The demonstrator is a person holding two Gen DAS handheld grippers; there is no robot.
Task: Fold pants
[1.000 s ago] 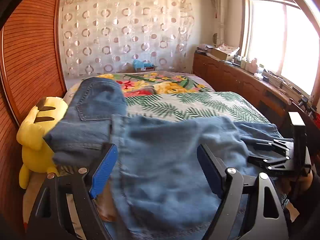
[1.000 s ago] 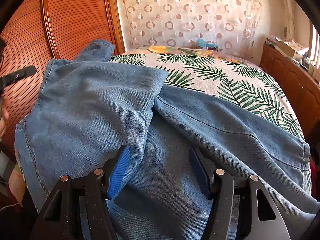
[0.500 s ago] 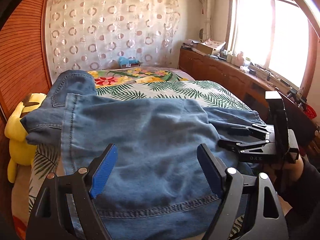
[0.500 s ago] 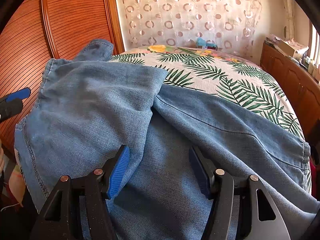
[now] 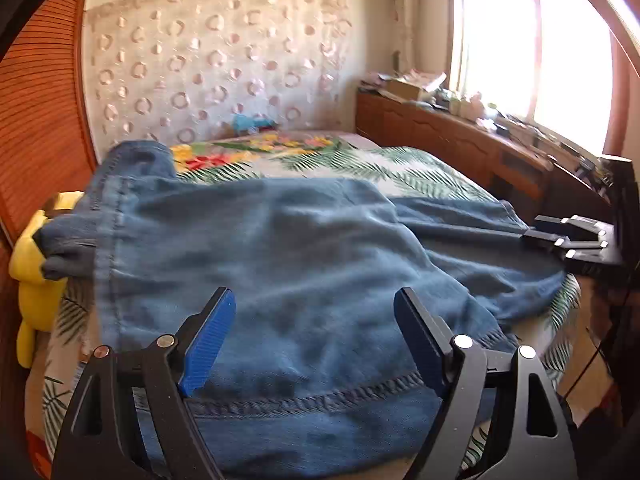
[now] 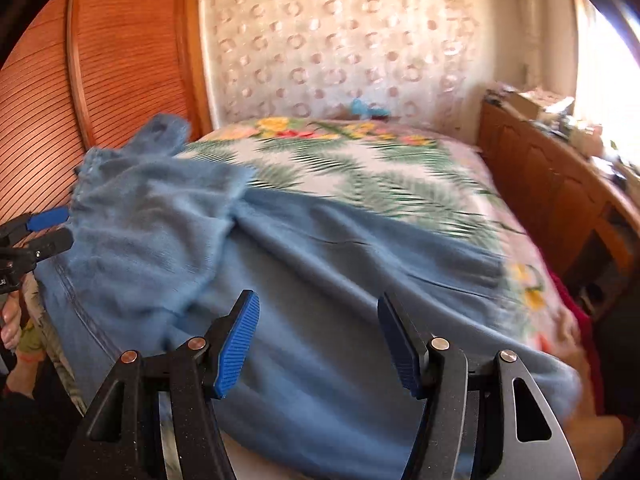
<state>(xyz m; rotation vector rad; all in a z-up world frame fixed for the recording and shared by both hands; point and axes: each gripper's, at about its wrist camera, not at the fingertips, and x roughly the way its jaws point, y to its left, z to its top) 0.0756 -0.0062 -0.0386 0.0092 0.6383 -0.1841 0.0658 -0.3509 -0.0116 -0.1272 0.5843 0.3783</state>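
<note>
Blue denim pants [image 5: 304, 256] lie spread across the bed, one part folded over the other, a stitched hem nearest my left gripper. My left gripper [image 5: 314, 294] hovers open just above that near edge, blue pads wide apart and nothing pinched. In the blurred right wrist view the pants [image 6: 344, 264] fill the near half of the bed. My right gripper [image 6: 317, 297] stands open over them, pads clear of the cloth. Each gripper shows in the other's view: the right gripper [image 5: 568, 238] by the pants' right end, the left gripper [image 6: 40, 232] at their left edge.
The bed [image 5: 424, 176] has a palm-leaf sheet. A yellow plush toy [image 5: 30, 252] sits between the bed and the slatted wooden wardrobe [image 5: 36, 112] on the left. A cluttered wooden cabinet [image 5: 472, 144] runs under the window at right. A hand [image 6: 10, 320] holds the left gripper.
The left view has drawn back, so more of the flattened pants shows. The right gripper has swung to the right, blurring its view. Both stayed open.
</note>
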